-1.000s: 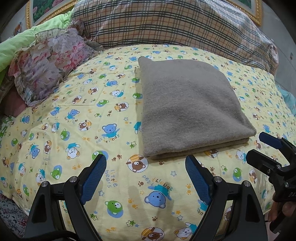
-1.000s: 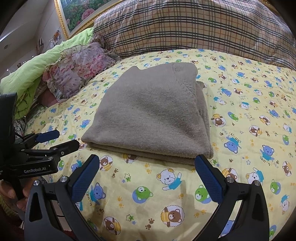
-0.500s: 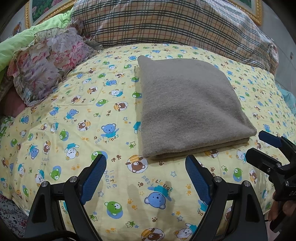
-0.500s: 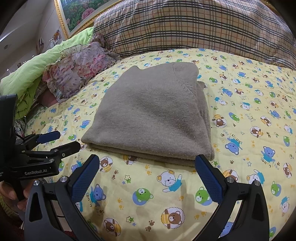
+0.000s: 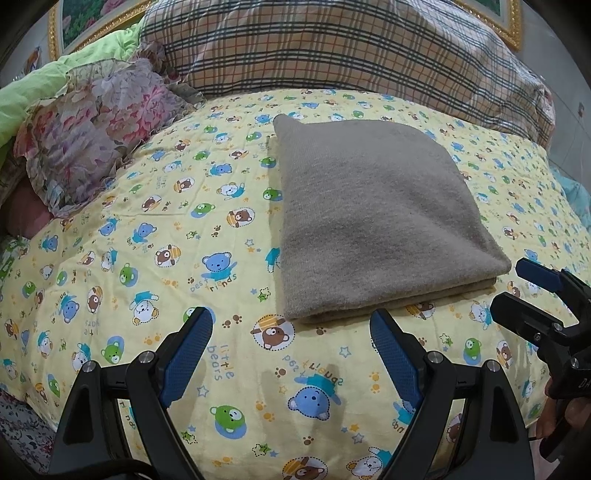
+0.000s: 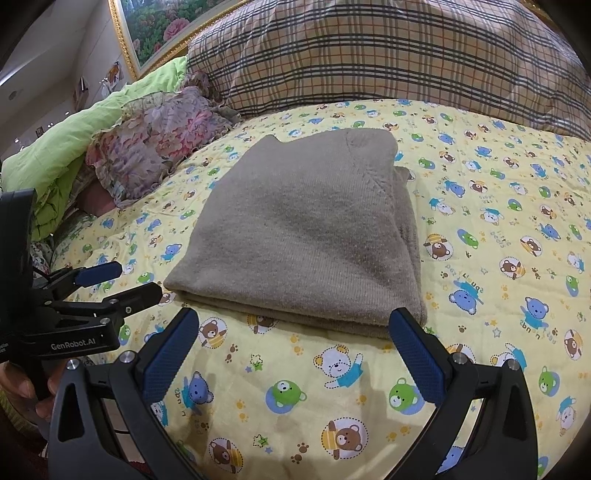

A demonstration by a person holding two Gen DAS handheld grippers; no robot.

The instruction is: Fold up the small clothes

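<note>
A grey-brown knitted garment (image 5: pixel 373 218) lies folded into a neat rectangle on the yellow bear-print bed cover (image 5: pixel 147 236); it also shows in the right wrist view (image 6: pixel 310 236). My left gripper (image 5: pixel 291 332) is open and empty, held just short of the garment's near edge. My right gripper (image 6: pixel 295 332) is open and empty, also just short of the near edge. Each gripper shows in the other's view: the right one (image 5: pixel 517 288) at the right, the left one (image 6: pixel 122 282) at the left.
A large plaid pillow (image 5: pixel 332 48) lies behind the garment. A floral ruffled cushion (image 5: pixel 92 129) and a green quilt (image 6: pixel 74 147) sit at the left. A gold-framed picture (image 6: pixel 159 29) hangs on the wall behind.
Both grippers have stayed open and almost still. The view has shifted very slightly; the garment has not moved.
</note>
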